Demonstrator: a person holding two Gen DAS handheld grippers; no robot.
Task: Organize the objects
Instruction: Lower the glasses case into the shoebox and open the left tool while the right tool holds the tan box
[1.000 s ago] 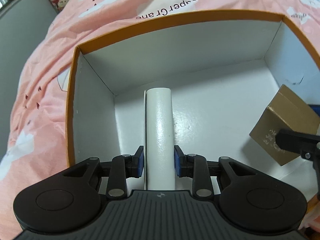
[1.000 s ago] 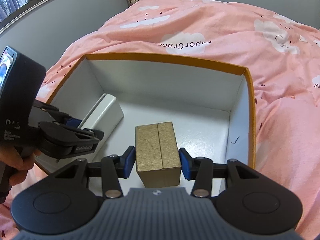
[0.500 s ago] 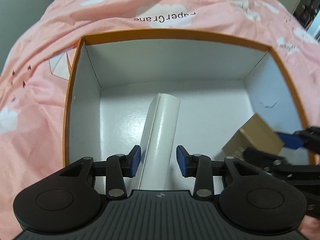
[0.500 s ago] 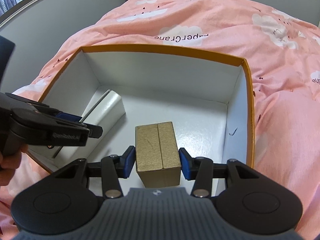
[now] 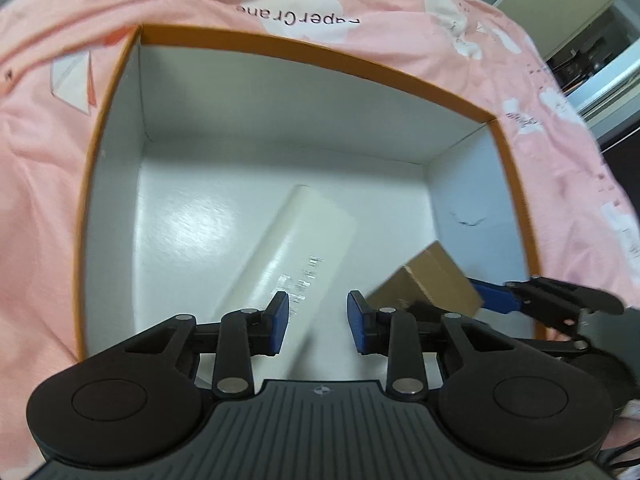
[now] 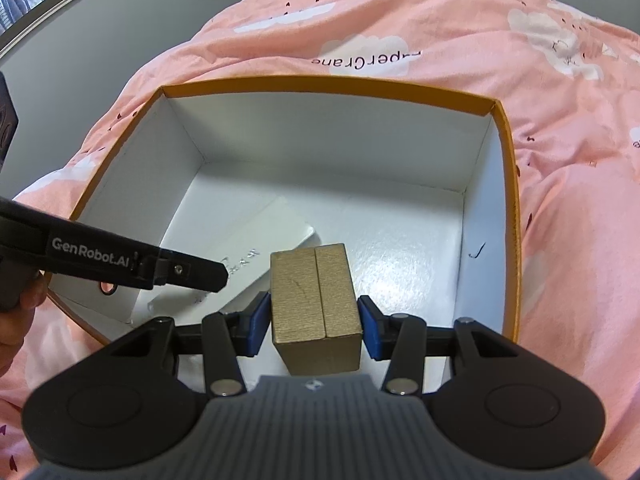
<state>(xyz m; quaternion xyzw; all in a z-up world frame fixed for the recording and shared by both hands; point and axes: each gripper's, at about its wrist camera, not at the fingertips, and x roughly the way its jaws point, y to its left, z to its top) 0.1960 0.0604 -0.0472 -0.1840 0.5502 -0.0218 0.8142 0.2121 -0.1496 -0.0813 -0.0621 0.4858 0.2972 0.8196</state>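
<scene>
Right wrist: jaws clamped on gold box (image 6: 314,296); left jaws closing, clear of white box (image 5: 296,256).

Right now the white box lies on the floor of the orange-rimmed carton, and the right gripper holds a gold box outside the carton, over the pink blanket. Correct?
Not quite. The right gripper does hold the gold box, but inside the carton, over its white floor, not over the pink blanket; the right wrist view shows this. The white box does lie on the carton floor.
</scene>
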